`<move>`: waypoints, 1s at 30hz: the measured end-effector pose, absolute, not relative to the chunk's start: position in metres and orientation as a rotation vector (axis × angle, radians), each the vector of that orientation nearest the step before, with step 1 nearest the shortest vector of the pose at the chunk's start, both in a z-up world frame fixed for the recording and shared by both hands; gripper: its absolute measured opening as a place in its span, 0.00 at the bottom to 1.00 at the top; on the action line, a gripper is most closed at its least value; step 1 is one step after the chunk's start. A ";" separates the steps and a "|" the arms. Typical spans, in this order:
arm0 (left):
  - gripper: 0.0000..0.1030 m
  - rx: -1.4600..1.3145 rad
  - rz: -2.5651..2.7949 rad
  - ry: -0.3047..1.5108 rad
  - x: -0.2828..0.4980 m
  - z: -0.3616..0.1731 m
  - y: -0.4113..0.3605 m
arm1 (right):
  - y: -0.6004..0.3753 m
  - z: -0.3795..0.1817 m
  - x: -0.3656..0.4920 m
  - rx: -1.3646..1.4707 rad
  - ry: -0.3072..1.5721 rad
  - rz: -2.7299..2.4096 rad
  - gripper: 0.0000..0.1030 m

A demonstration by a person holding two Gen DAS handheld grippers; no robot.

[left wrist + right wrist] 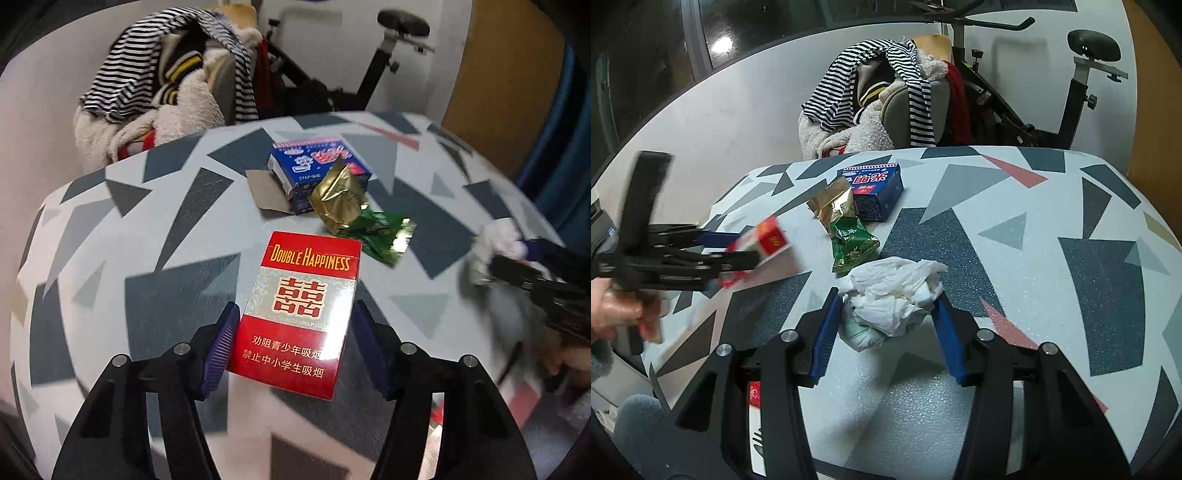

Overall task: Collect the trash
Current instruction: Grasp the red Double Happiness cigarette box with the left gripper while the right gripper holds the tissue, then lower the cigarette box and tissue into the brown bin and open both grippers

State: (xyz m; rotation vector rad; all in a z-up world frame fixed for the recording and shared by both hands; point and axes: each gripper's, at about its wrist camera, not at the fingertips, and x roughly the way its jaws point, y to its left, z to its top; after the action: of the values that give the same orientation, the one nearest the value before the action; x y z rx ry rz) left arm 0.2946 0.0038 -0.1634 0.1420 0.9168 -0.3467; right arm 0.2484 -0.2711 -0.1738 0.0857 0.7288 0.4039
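Left tool has its two blue-padded fingers on either side of a red cigarette pack printed "Double Happiness". The left pad touches the pack's edge, while a narrow gap shows at the right pad, so whether the pack is truly clamped cannot be told from this view. In the right wrist view the same tool appears blurred at the left, with the pack between its fingers and raised off the worktop, which suggests a grip.

Right tool straddles a crumpled white tissue wad, which lies on the worktop between the blue pads. The pads are spread about as wide as the wad and touch its sides at most lightly; a firm grip cannot be confirmed. From the left wrist view this tool and the tissue are blurred at the right edge.

Farther back on the patterned worktop lies a green wrapper, touching a gold foil packet, which leans against a blue box with an open flap. Behind the worktop, a chair piled with striped clothing stands beside an exercise bike.
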 end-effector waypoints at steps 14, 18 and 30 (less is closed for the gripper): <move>0.58 0.100 -0.402 0.810 0.145 -0.126 0.006 | -0.263 -0.143 0.202 -0.020 0.645 0.439 0.49; 0.58 0.096 -0.423 0.804 0.101 -0.131 -0.003 | -0.266 -0.136 0.166 0.002 0.635 0.472 0.49; 0.58 0.042 -0.416 0.868 0.013 -0.180 -0.014 | -0.265 -0.144 0.068 0.075 0.616 0.526 0.49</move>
State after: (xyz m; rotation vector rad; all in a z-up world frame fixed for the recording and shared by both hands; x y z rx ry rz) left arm 0.0131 -0.0138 -0.1804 0.0416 0.8676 -0.4161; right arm 0.0676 -0.2646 -0.1442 0.0751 0.6164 0.5261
